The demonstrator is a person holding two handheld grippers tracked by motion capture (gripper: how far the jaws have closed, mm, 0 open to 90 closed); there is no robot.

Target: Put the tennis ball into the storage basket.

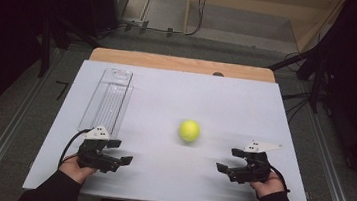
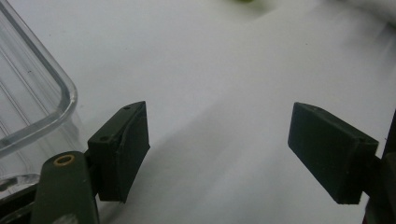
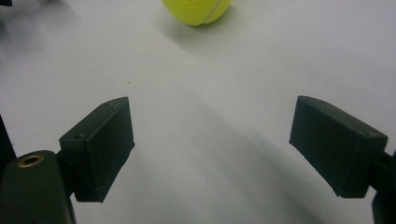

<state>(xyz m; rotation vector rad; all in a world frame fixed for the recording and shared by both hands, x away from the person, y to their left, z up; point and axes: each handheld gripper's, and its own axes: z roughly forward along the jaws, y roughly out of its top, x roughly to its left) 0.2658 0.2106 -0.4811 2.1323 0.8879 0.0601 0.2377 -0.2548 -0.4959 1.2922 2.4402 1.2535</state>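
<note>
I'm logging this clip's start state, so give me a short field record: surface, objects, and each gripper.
surface: white table top
ball: yellow-green tennis ball, resting alone near the table's middle
container: clear plastic tray, at the far left, nothing visible inside
left gripper: jaws apart, nothing between them, close to the tray's near end
right gripper: jaws apart, nothing between them, ball ahead of it

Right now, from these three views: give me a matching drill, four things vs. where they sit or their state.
Things:
1. tennis ball
2. clear plastic tray
3. left gripper
4. right gripper

Places or states:
A. far left of the white board, lying lengthwise
B. near right edge, jaws open, nothing between them
C. middle of the board, free of both grippers
D. just below the tray's near end, jaws open

Pairs: 1-C, 2-A, 3-D, 4-B
</note>
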